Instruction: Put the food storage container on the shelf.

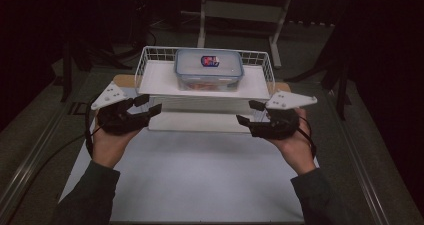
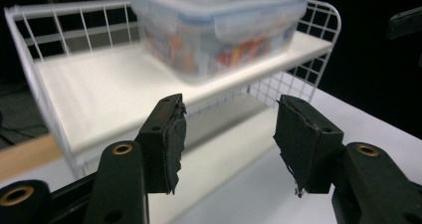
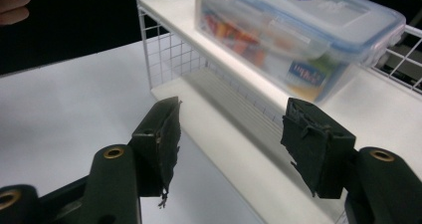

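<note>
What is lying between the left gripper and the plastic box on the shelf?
Nothing: only bare white shelf lies between the open left gripper and the plastic box, as the left gripper view shows.

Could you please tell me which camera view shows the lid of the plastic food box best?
The high view: the whole lid shows from above, label included. The right gripper view shows most of it at a slant; the left gripper view catches just its front edge.

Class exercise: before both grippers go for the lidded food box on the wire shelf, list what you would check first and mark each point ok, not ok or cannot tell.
1. Left gripper open, nothing between its jaws: ok.
2. Right gripper open, nothing between its jaws: ok.
3. Food box sits flat on the upper shelf: ok.
4. Lid in place on the box: ok; whether its clips are latched: cannot tell.
5. Grippers touching the box: not ok, both short of it.
6. Shelf steady on the table: cannot tell.
</note>
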